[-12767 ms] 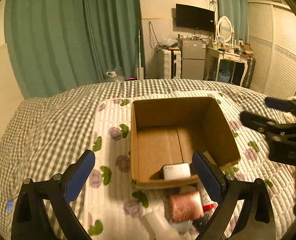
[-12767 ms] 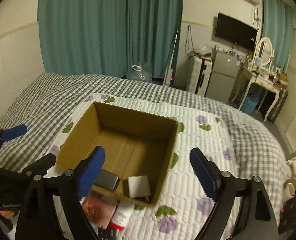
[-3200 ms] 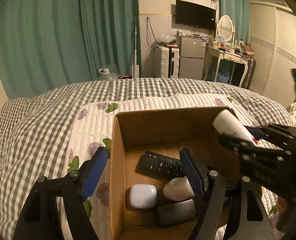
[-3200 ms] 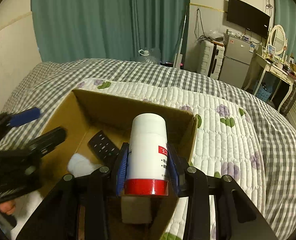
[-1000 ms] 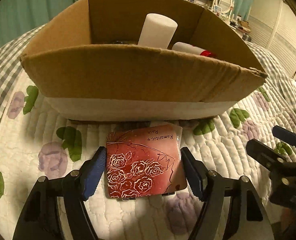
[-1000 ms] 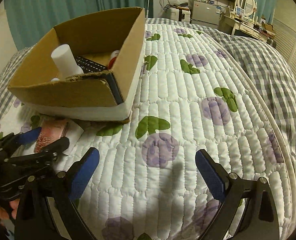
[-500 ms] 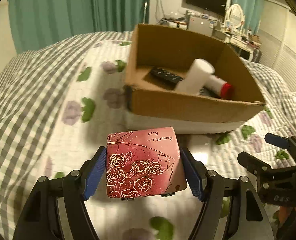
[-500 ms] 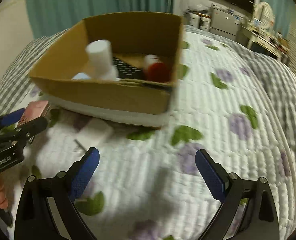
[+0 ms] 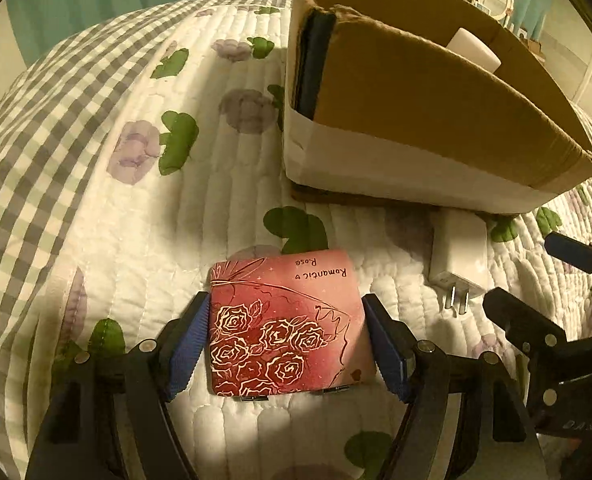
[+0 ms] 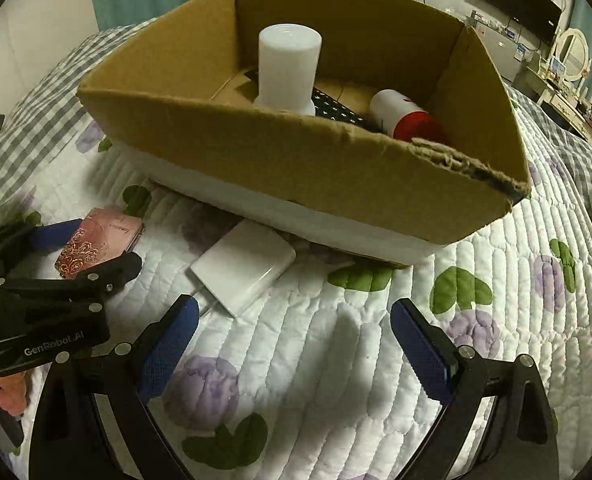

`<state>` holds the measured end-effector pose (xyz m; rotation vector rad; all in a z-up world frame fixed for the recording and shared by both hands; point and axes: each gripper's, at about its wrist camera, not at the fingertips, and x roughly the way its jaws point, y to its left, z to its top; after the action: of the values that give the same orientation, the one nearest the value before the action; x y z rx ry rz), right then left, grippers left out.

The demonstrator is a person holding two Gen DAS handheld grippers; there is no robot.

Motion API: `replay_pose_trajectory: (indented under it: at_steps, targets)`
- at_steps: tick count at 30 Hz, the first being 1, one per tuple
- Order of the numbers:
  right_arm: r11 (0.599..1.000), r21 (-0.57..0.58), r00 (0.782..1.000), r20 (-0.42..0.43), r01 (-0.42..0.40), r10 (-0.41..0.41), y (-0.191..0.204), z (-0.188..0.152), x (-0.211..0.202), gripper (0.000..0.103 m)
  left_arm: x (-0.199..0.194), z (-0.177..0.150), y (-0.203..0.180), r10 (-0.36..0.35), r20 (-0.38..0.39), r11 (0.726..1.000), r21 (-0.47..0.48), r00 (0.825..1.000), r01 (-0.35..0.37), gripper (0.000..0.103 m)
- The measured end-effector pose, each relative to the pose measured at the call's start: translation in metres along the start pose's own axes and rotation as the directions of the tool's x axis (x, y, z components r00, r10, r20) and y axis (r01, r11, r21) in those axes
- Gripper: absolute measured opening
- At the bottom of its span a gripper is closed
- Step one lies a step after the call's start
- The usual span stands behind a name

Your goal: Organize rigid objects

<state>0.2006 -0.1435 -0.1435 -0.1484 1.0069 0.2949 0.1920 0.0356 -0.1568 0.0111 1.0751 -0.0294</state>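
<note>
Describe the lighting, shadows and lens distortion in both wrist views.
Left wrist view: warm dim light, a bright patch on the quilt around the rose case, dark vignette corners, fisheye bending of the cardboard box. Right wrist view: sharp, the right tool casting shadows on the quilt, box edges bowed.

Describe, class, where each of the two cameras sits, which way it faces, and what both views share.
Left wrist: rides the left gripper, looking down at the red rose-print case its pads clamp; right gripper at the right edge.
Right wrist: rides the open right gripper, facing the cardboard box; left gripper and a hand at left.
Shared: case, white charger, box, floral quilt.
</note>
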Motion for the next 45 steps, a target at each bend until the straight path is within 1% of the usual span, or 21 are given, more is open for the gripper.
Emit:
replay_pose_trajectory:
  at_steps: [3, 7, 9, 12, 14, 17, 20, 21, 22, 26, 30, 36, 38, 40, 41, 43, 45]
  targets:
    - [1.000, 0.000, 1.000, 0.005, -0.015, 0.015, -0.002, 0.001, 0.001, 0.097, -0.010, 0.000, 0.005, -0.021, 0.039, 0.999, -0.034, 0.999, 0.022, 0.074]
    - [0.999, -0.024, 1.000, -0.012, -0.026, 0.026, 0.008, 0.007, 0.014, 0.097, -0.030, 0.002, 0.009, -0.019, 0.114, 0.997, -0.068, 0.993, 0.027, 0.074]
    - [0.999, -0.029, 0.999, -0.016, -0.036, 0.035, 0.013, 0.012, 0.021, 0.097, -0.038, 0.003, 0.009, -0.010, 0.142, 0.998, -0.068, 0.990, 0.019, 0.074]
    - [0.998, -0.025, 0.998, -0.019, -0.056, 0.055, 0.019, 0.019, 0.032, 0.097, -0.040, 0.004, 0.008, -0.003, 0.152, 0.998, -0.056, 0.988, 0.011, 0.074]
    - [0.998, -0.019, 0.998, -0.018, -0.053, 0.053, 0.021, 0.022, 0.038, 0.096, -0.040, 0.005, 0.008, -0.003, 0.149, 0.999, -0.050, 0.989, 0.010, 0.074]
    - [0.998, 0.016, 0.998, -0.020, -0.066, 0.066, 0.016, 0.026, 0.046, 0.094, -0.037, 0.006, 0.008, -0.006, 0.145, 0.999, -0.049, 0.989, 0.013, 0.074]
    - [0.996, 0.026, 0.996, -0.018, -0.085, 0.085, 0.014, 0.030, 0.048, 0.080, -0.038, 0.006, 0.006, -0.003, 0.146, 0.999, -0.046, 0.989, 0.010, 0.074]
    - [0.996, 0.020, 0.996, -0.016, -0.087, 0.087, 0.014, 0.030, 0.047, 0.071, -0.038, 0.007, 0.004, -0.002, 0.145, 0.999, -0.044, 0.989, 0.009, 0.074]
    - [0.994, 0.018, 0.994, -0.014, -0.106, 0.107, 0.014, 0.030, 0.046, 0.064, -0.038, 0.006, 0.004, -0.003, 0.143, 0.999, -0.044, 0.990, 0.009, 0.074]
    - [0.996, -0.003, 0.996, -0.008, -0.086, 0.086, 0.014, 0.026, 0.034, 0.064, -0.043, 0.007, 0.002, -0.008, 0.145, 0.999, -0.035, 0.989, 0.014, 0.074]
    - [0.997, -0.033, 0.998, 0.017, -0.065, 0.066, 0.010, 0.016, 0.008, 0.064, -0.058, 0.007, -0.001, -0.008, 0.162, 1.000, -0.015, 0.987, 0.010, 0.074]
    - [0.998, -0.049, 0.994, 0.096, -0.042, 0.047, 0.001, 0.014, -0.051, 0.064, -0.088, 0.010, -0.005, -0.017, 0.200, 1.000, -0.004, 0.980, 0.019, 0.074]
    - [0.998, -0.057, 0.991, 0.125, -0.036, 0.043, -0.002, 0.012, -0.072, 0.064, -0.101, 0.013, -0.007, -0.016, 0.221, 1.000, 0.008, 0.975, 0.014, 0.074]
    - [0.998, -0.059, 0.986, 0.161, -0.029, 0.038, -0.004, 0.021, -0.091, 0.064, -0.116, 0.022, -0.008, -0.016, 0.251, 1.000, 0.015, 0.968, 0.012, 0.074]
    - [0.998, -0.059, 0.983, 0.177, -0.028, 0.038, -0.012, 0.017, -0.105, 0.064, -0.122, 0.025, -0.009, -0.016, 0.263, 1.000, 0.023, 0.965, 0.010, 0.074]
    - [0.998, -0.066, 0.977, 0.212, -0.014, 0.028, -0.013, 0.032, -0.126, 0.064, -0.137, 0.036, -0.012, -0.017, 0.303, 0.999, 0.044, 0.953, 0.003, 0.074]
    - [0.998, -0.069, 0.970, 0.242, 0.003, 0.014, -0.018, 0.037, -0.146, 0.064, -0.144, 0.048, -0.013, -0.031, 0.318, 0.999, 0.051, 0.947, 0.015, 0.074]
